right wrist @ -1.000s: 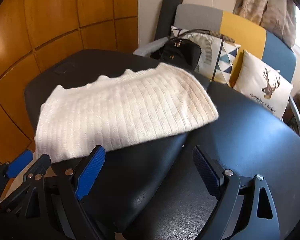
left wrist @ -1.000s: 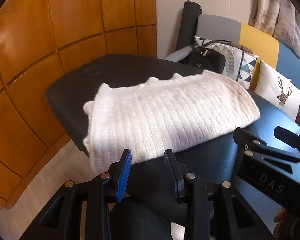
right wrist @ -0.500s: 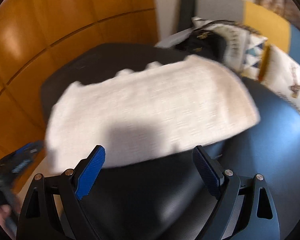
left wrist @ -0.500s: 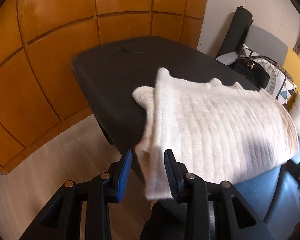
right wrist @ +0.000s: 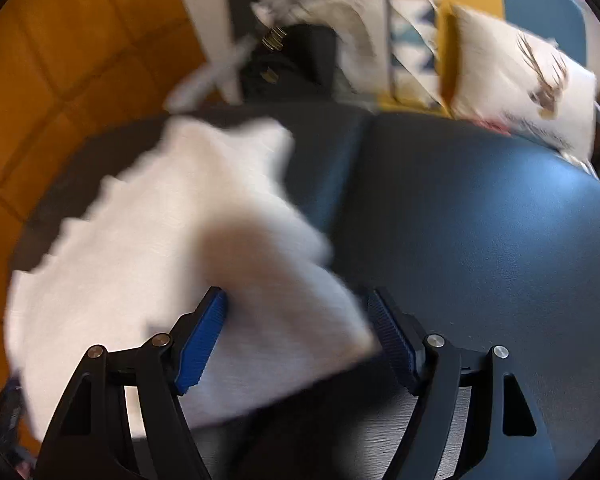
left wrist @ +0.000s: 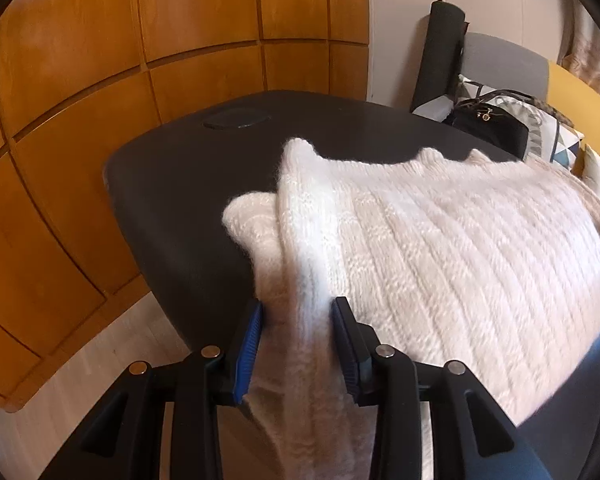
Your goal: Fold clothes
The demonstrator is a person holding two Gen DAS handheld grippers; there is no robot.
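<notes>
One cream knitted sweater [left wrist: 440, 248] lies folded near the black table's [left wrist: 180, 184] left corner, its ends straddled by both spread grippers, left [left wrist: 296, 332] and right [right wrist: 296, 332]; close both fully before lifting evenly.

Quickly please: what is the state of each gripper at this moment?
Left gripper: jaws partly open around the edge of the white sweater, not clamped.
Right gripper: jaws wide open over the sweater's corner; picture blurred.

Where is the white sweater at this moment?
In the left wrist view the sweater lies on the dark table, its near left edge hanging off between the left gripper fingers; a black bag sits behind it.
</notes>
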